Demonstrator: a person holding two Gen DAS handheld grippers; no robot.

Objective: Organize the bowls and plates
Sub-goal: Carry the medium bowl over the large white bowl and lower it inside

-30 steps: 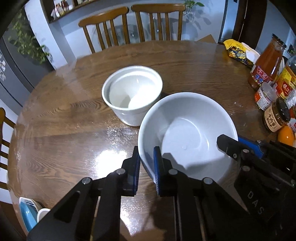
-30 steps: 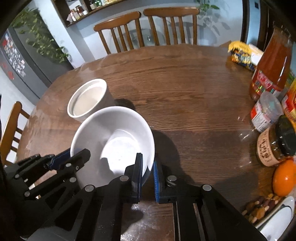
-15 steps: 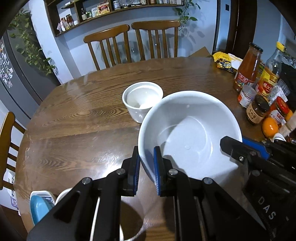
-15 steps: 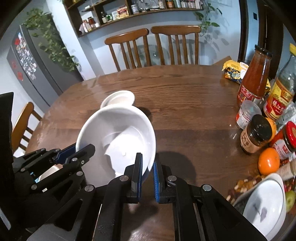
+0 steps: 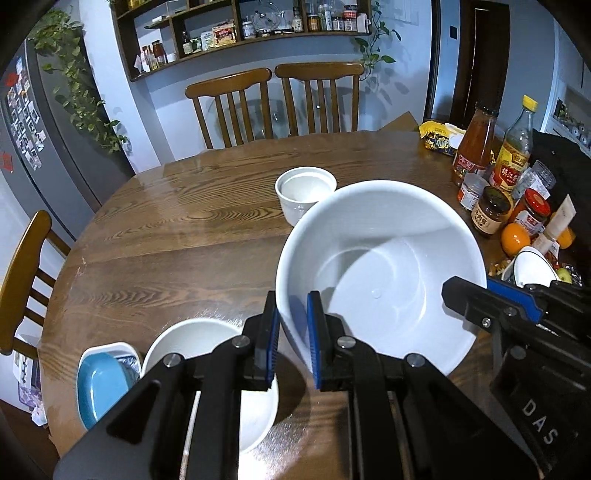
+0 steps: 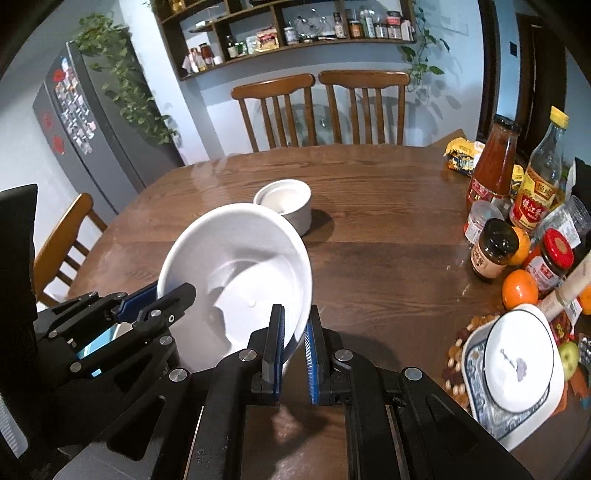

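Bowl (image 5: 380,266) is tilted above the table (image 5: 177,236). Left claw (image 5: 291,332) and right claw (image 6: 294,332) each pinch its rim on opposite sides.

Glossy white ceramic bowl (image 5: 388,258), grained polished wood table (image 5: 184,240), matt black plastic fingers (image 5: 266,339).

Home dining room — wooden table (image 5: 192,236), chairs (image 5: 273,103), magnet-covered fridge (image 6: 77,122), pantry shelf (image 6: 295,33).

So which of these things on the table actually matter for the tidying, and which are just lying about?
Part of the job:
large white bowl, gripped by both grippers
small white bowl
white bowl near the table edge
blue dish

Lying about:
sauce bottles
jars
oranges
snack packet
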